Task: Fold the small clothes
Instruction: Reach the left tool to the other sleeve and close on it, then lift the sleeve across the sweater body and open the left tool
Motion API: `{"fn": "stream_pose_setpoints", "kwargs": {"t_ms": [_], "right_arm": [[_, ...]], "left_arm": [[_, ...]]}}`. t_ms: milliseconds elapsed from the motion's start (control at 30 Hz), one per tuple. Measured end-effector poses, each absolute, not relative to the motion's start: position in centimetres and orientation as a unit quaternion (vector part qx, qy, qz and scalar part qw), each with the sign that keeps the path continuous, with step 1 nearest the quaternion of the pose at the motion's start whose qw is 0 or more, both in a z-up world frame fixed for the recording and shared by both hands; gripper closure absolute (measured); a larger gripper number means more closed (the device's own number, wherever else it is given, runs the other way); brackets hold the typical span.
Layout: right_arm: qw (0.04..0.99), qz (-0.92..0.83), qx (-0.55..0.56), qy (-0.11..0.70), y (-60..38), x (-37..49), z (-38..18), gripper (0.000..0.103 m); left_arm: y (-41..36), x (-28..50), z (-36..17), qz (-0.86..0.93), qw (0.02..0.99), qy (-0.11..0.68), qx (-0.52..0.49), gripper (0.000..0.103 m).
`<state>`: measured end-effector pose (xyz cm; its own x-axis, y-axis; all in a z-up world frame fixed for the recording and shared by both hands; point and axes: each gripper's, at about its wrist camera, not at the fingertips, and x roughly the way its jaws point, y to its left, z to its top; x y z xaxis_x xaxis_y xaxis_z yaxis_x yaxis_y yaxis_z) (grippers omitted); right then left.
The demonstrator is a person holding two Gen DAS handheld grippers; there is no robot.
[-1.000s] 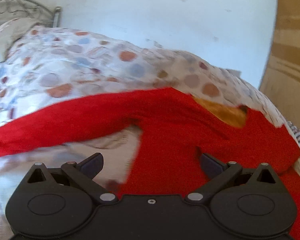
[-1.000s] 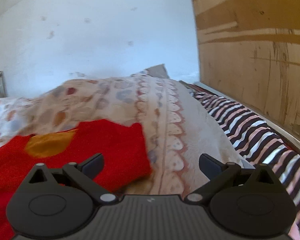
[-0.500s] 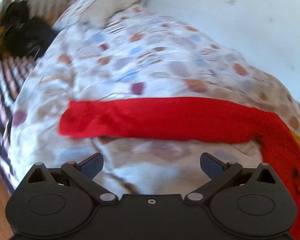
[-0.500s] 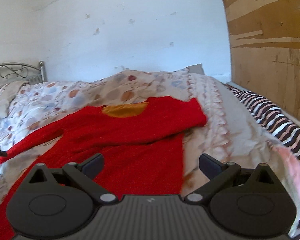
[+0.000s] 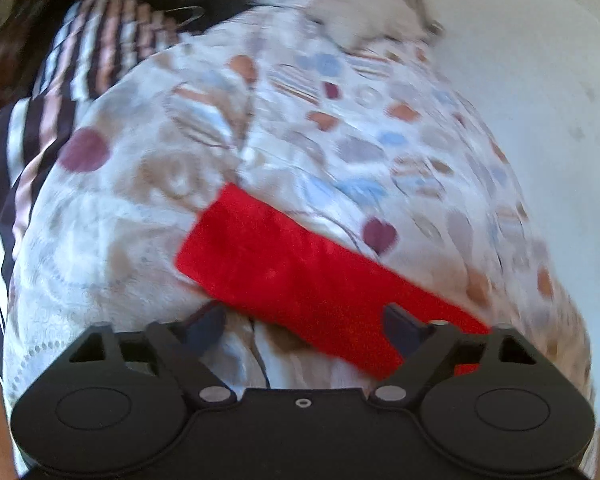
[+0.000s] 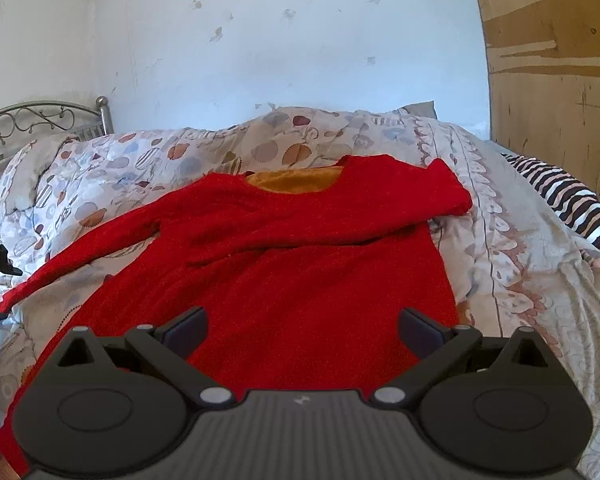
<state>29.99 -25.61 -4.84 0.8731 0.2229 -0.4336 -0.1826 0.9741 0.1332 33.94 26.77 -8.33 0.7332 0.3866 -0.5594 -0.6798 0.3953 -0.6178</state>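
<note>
A patterned quilt [image 6: 492, 216] covers the bed against a white wall [image 6: 284, 48], with a wooden panel [image 6: 548, 80] at the right. The red sweater [image 6: 300, 264] lies flat on it, one sleeve [image 5: 284, 268] stretched left, striped sheet [image 6: 572, 196] at the far right edge. The left gripper [image 5: 304, 324] and right gripper [image 6: 302, 326] both hover spread wide, holding nothing.

Stained white wall [image 6: 284, 52], metal bedstead [image 6: 28, 120], patterned quilt [image 5: 300, 120]

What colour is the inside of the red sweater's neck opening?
Mustard orange lining, clearest in the right wrist view.
</note>
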Motion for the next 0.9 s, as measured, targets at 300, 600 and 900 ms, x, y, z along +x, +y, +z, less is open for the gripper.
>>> {"fn": "stream_pose_setpoints", "kwargs": {"t_ms": [300,600,900], "right_arm": [[0.966,0.11,0.055,0.229,-25.9,29.9,-5.0,0.0],[0.968,0.108,0.072,0.216,-26.6,29.5,-4.7,0.0],[0.97,0.101,0.092,0.2,-27.6,29.3,-4.5,0.0]], "left_arm": [[28.1,32.0,-8.8,0.392,0.78,0.144,-0.466,0.081],[25.0,33.7,-4.2,0.352,0.879,0.084,-0.309,0.092],[16.5,36.9,3.7,0.139,0.977,-0.01,-0.16,0.092]]}}
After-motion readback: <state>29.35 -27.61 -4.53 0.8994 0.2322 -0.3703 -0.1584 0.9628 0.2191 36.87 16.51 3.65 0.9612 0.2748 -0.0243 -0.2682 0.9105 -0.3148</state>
